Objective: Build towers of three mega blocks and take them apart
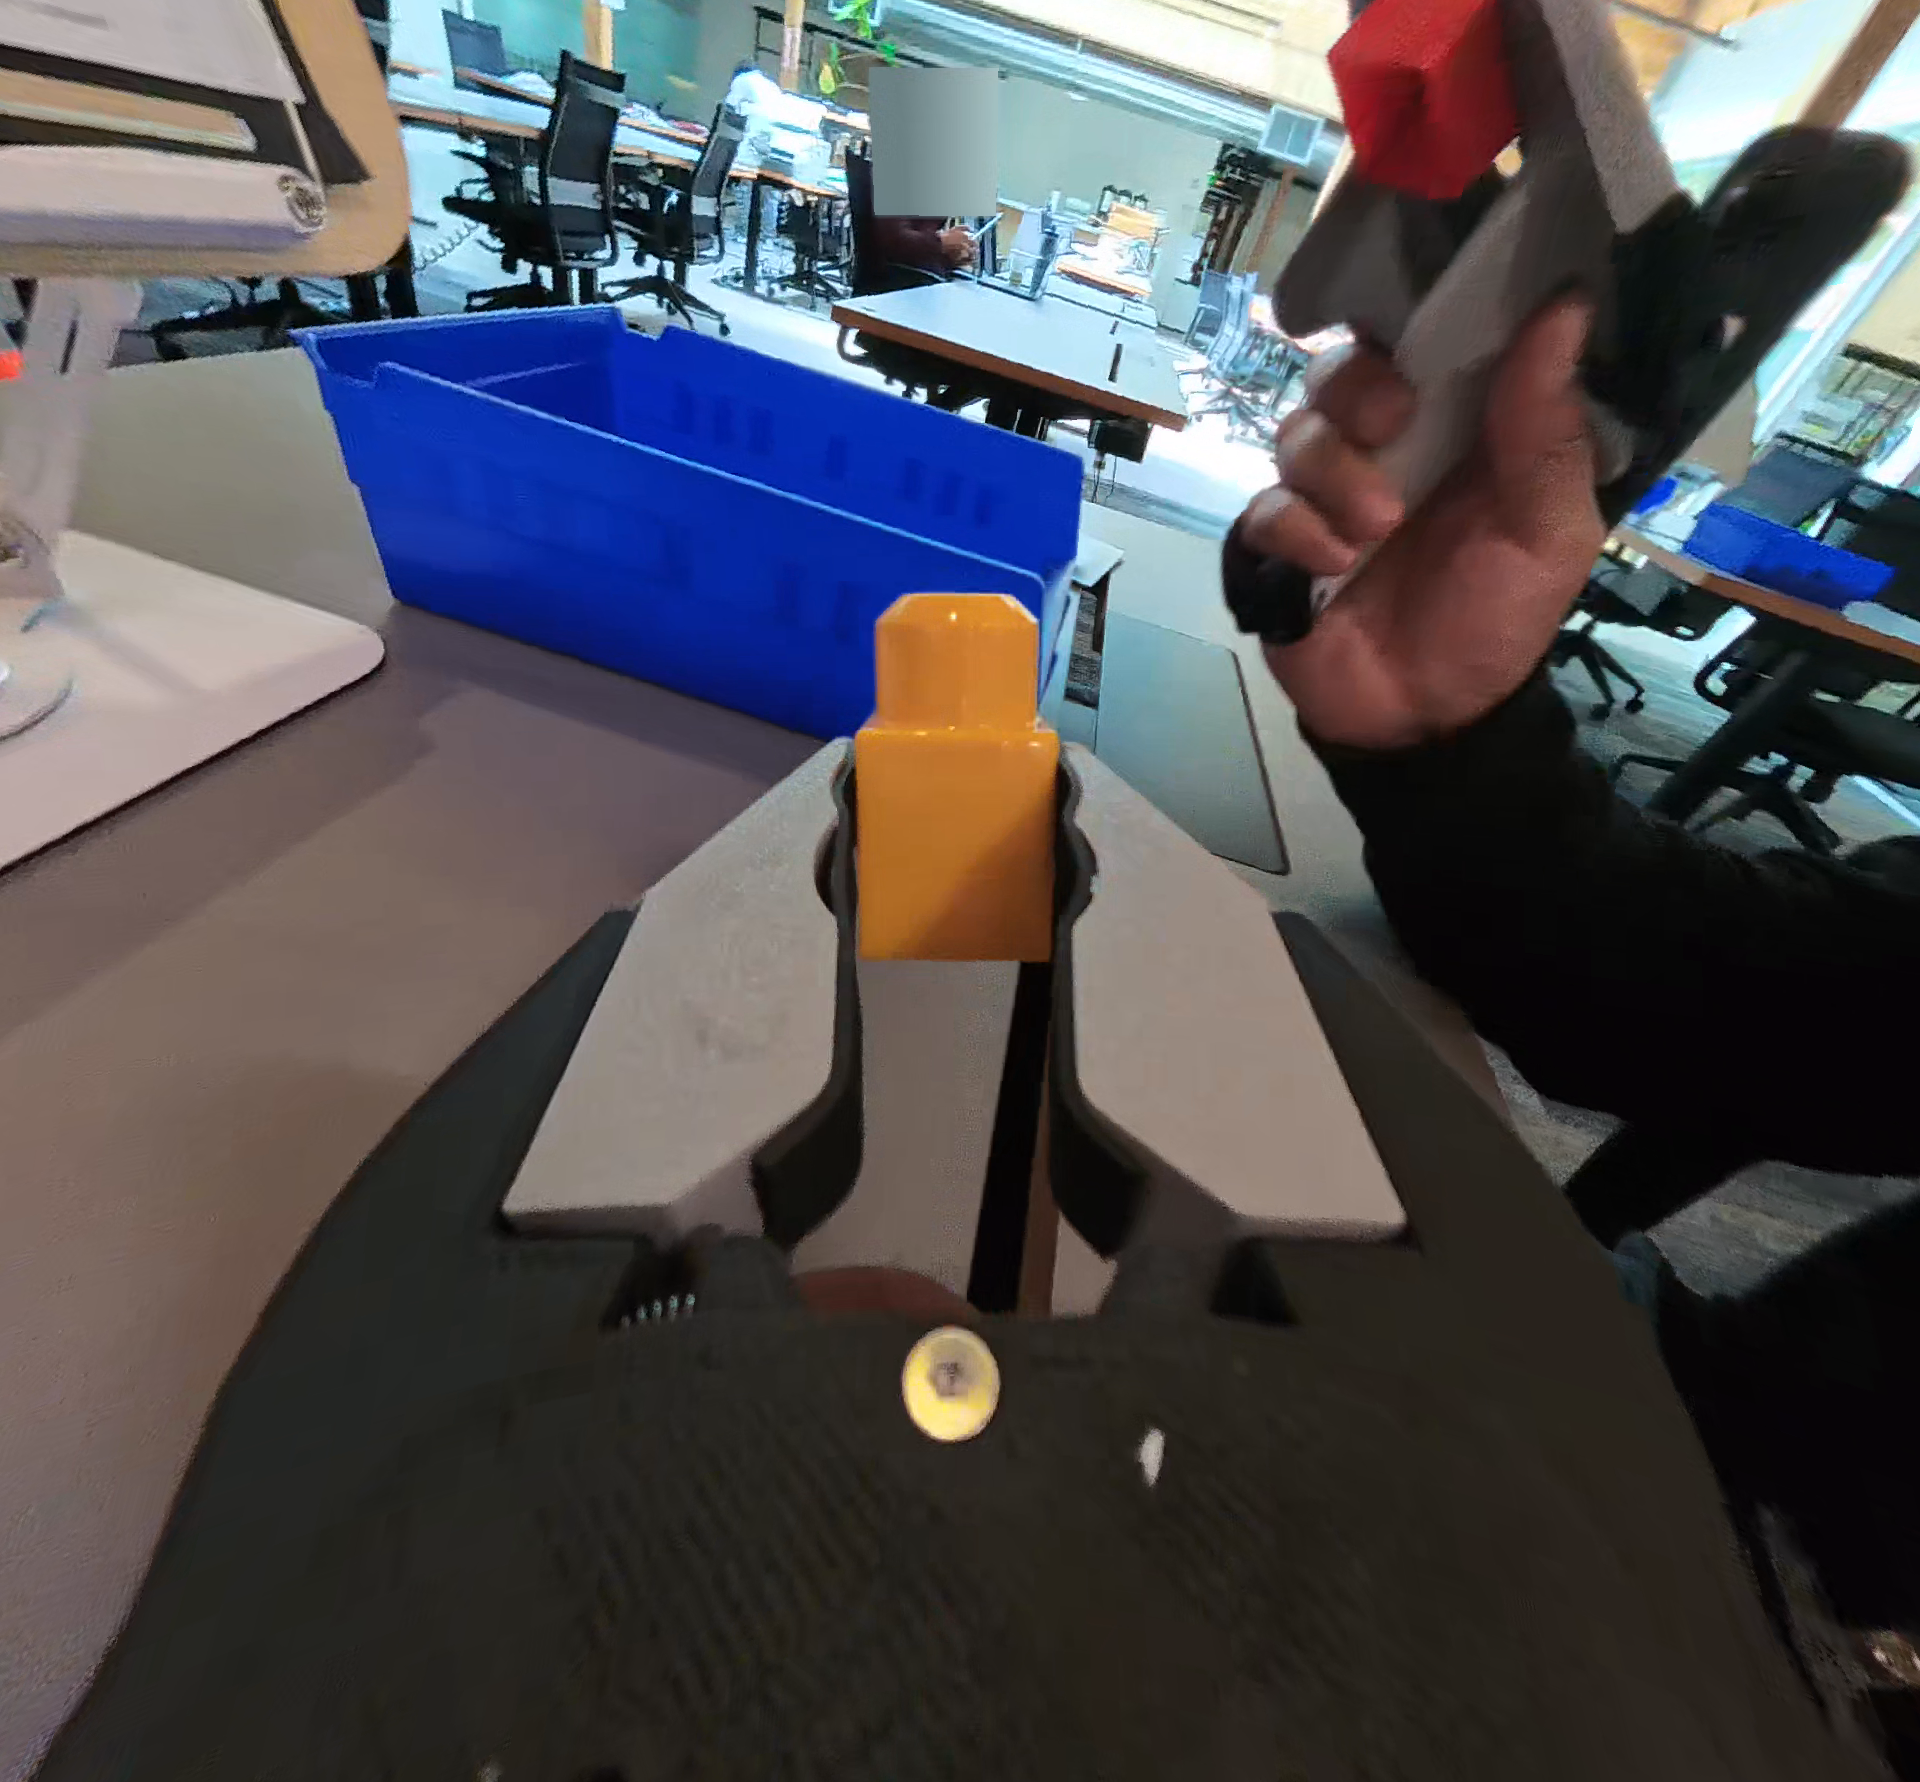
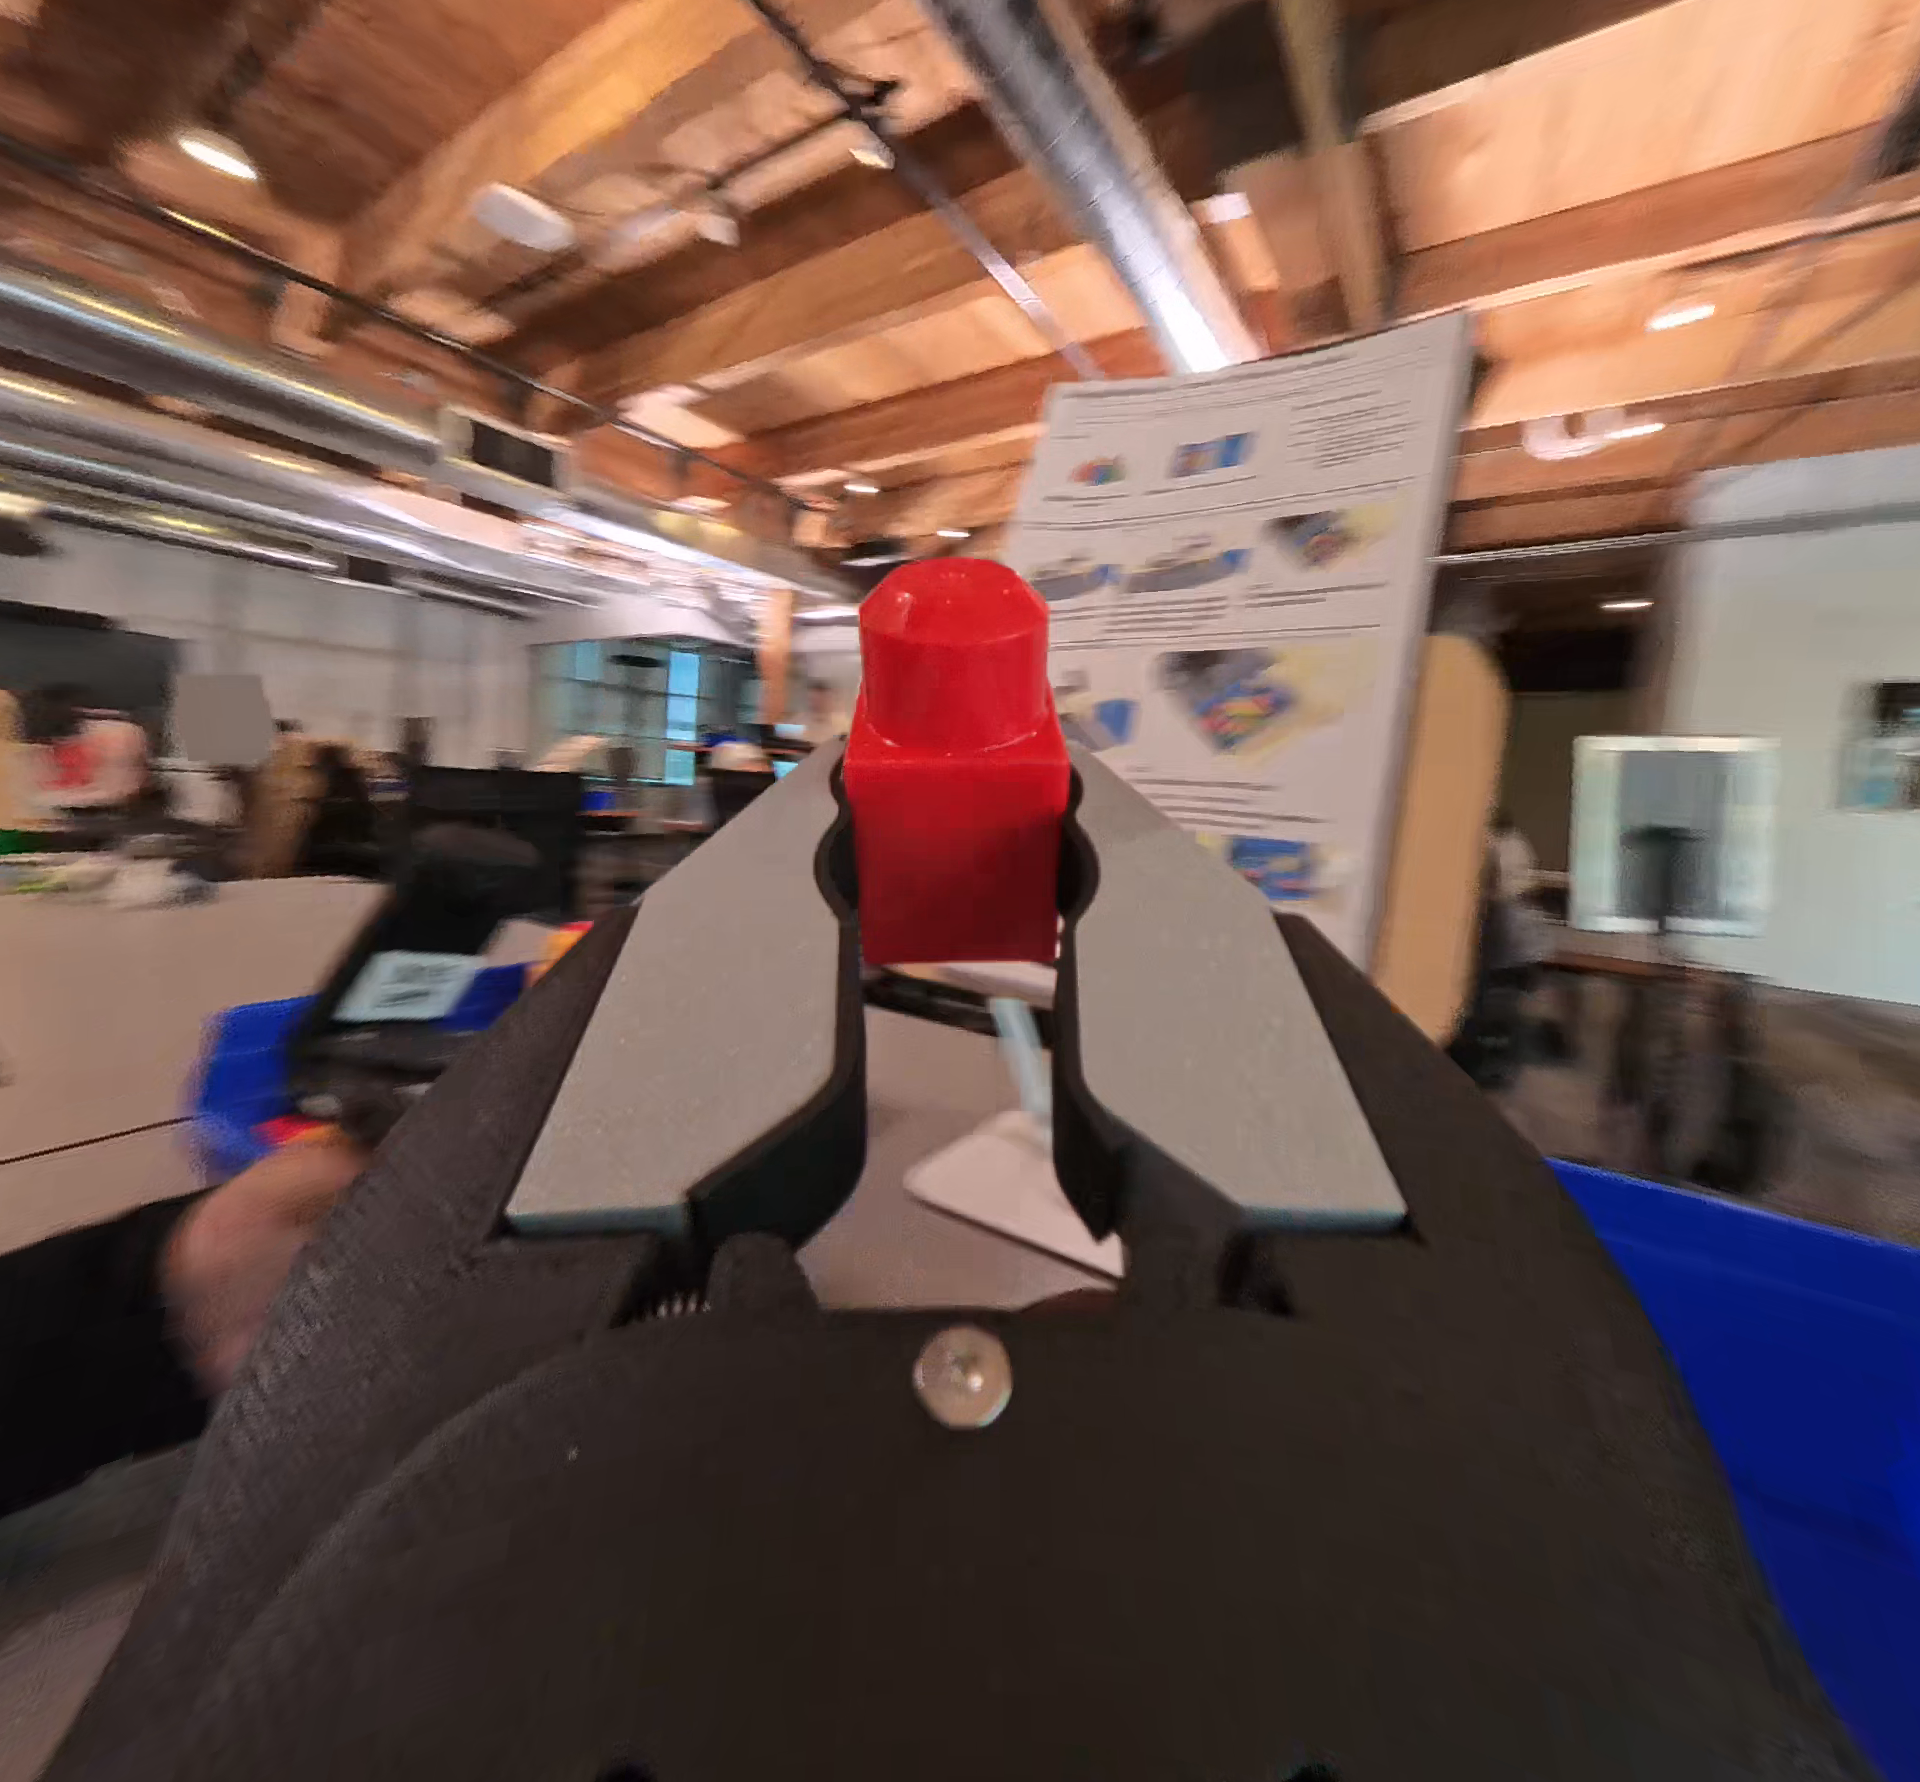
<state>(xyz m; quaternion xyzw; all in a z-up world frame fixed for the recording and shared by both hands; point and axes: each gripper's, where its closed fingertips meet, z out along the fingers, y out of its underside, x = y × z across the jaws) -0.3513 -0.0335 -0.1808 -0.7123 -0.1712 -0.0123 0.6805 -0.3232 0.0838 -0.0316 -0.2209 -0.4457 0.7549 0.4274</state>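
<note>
My left gripper [image 1: 956, 839] is shut on an orange block [image 1: 954, 797], stud pointing forward, held above the grey table [image 1: 312, 901]. My right gripper [image 2: 956, 849] is shut on a red block [image 2: 951, 776], stud pointing forward, raised high and tilted up toward the ceiling. In the left wrist view the right gripper [image 1: 1475, 101] shows at the upper right in a person's hand [image 1: 1434, 569], with the red block [image 1: 1455, 39] between its fingers, well above and to the right of the orange block. The left gripper shows blurred at the lower left of the right wrist view [image 2: 416, 963].
A blue bin [image 1: 707, 496] stands on the table just beyond the orange block; its edge shows in the right wrist view [image 2: 1766, 1400]. A white stand base [image 1: 156, 693] holding a board [image 1: 156, 49] is at the left. The person's dark sleeve [image 1: 1621, 984] crosses the right side.
</note>
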